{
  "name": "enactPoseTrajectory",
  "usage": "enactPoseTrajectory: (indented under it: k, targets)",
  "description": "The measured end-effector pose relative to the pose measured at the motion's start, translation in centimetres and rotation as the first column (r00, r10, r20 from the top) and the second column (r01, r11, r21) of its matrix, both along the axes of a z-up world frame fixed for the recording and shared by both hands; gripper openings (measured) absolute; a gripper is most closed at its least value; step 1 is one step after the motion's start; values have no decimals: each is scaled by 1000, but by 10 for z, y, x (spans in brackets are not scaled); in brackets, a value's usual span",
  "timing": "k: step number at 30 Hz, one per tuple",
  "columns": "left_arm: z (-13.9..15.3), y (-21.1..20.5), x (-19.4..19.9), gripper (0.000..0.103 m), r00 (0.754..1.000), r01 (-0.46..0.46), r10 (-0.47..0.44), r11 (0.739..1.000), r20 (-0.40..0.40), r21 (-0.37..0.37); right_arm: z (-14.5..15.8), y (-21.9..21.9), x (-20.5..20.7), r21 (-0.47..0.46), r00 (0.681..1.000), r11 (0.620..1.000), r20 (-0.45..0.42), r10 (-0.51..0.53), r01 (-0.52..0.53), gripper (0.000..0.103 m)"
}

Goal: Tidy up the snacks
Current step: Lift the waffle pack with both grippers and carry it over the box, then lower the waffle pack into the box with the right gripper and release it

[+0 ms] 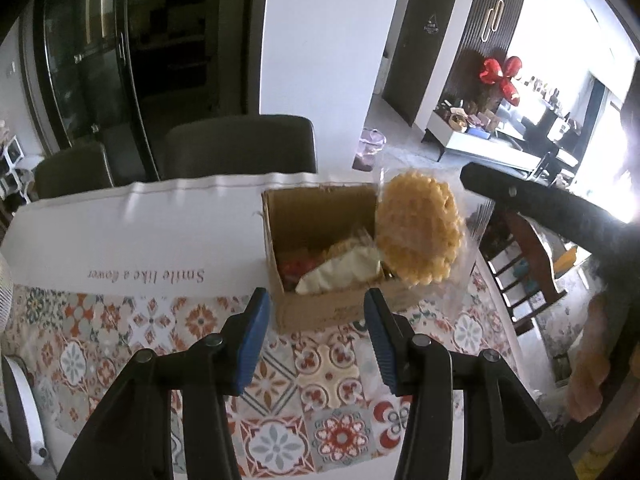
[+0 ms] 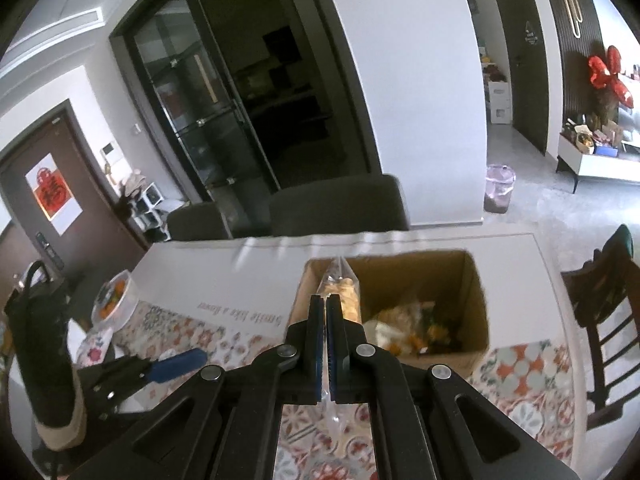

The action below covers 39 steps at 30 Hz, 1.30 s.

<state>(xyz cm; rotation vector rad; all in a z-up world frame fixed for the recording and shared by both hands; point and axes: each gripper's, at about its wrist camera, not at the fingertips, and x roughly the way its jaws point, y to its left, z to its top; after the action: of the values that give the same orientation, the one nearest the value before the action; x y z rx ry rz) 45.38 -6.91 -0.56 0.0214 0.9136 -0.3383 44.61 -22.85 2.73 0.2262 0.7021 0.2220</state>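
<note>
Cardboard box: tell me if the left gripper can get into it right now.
Probably yes. The left gripper is empty with its jaws apart, and the cardboard box sits just ahead with its top open. The bag of round crackers, pinched by the right gripper, hangs over the box's right side, so that side is crowded.

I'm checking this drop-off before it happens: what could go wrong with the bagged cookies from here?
1. The right tongs pinch only the thin clear wrapper of the cookie bag, so it may slip out.
2. The bag hangs by the cardboard box rim, not clearly inside; released now, it might catch the edge and fall onto the table.
</note>
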Motion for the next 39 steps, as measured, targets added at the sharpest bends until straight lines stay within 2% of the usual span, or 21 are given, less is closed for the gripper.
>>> enactPoseTrajectory:
  k: [7, 10, 13, 17, 23, 27, 30, 34, 39]
  targets:
    - [-9, -9, 28, 48, 999, -33, 33, 999, -29, 0, 3, -13, 42, -55, 999, 998, 0, -39, 39, 3]
    - [-19, -11, 38, 48, 997, -48, 48, 999, -52, 6, -10, -20, 57, -77, 998, 995, -29, -60, 58, 3]
    - [-31, -15, 47, 48, 995, -63, 65, 998, -71, 30, -36, -28, 75, -86, 992, 994, -102, -78, 70, 3]
    - [-46, -20, 53, 48, 992, -72, 78, 996, -94, 58, -66, -38, 88, -149, 980, 985, -164, -116, 91, 4]
    - [-52, -18, 57, 48, 990, -88, 94, 994, -106, 61, -65, -31, 98, -232, 980, 972, -182, -86, 42, 5]
    - [-50, -18, 56, 48, 991, -92, 99, 992, -85, 84, -75, -35, 109, -302, 964, 951, -227, -141, 68, 5]
    - [-50, -19, 56, 48, 992, -89, 97, 992, -79, 94, -86, -39, 113, -376, 958, 923, -228, -172, 76, 5]
    - [-52, -26, 57, 48, 992, -80, 90, 991, -86, 108, -99, -44, 119, -405, 953, 911, -235, -188, 80, 5]
    - [-61, -35, 60, 48, 991, -69, 83, 989, -107, 134, -118, -55, 121, -440, 931, 894, -281, -234, 92, 6]
